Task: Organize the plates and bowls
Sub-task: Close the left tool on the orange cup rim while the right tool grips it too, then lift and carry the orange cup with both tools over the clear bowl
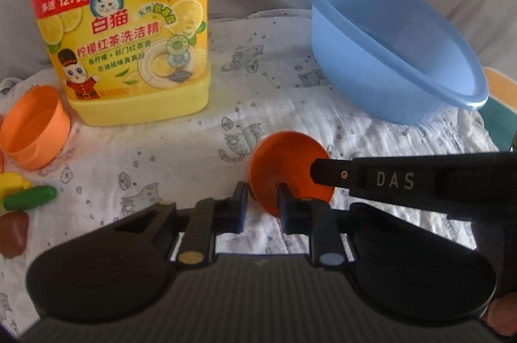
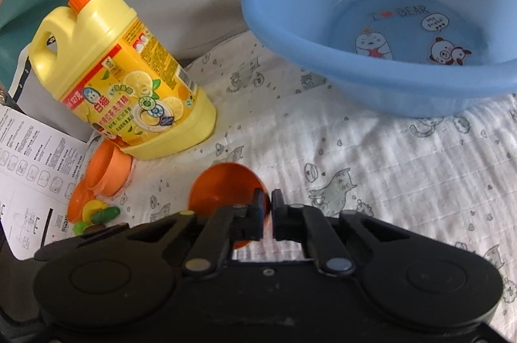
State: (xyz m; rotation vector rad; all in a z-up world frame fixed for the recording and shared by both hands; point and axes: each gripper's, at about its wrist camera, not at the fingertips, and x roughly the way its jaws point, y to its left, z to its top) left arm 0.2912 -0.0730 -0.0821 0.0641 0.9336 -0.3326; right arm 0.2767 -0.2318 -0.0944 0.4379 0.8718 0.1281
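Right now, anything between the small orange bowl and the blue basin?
Nothing visible. The left gripper and right gripper are both shut on the orange bowl. Only bare cloth lies between it and the blue basin. The detergent bottle stands off to the left of that line.

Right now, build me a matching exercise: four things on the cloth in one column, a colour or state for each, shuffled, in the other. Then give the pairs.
Things:
1. basin
2. soap bottle
3. small bowl
4. cup

States:
A. yellow, orange pump on top
B. tipped, lying on its side by the toy food
C. blue, cartoon bears inside
D. dark orange, pinched at its rim by both grippers

Pairs: 1-C, 2-A, 3-D, 4-B
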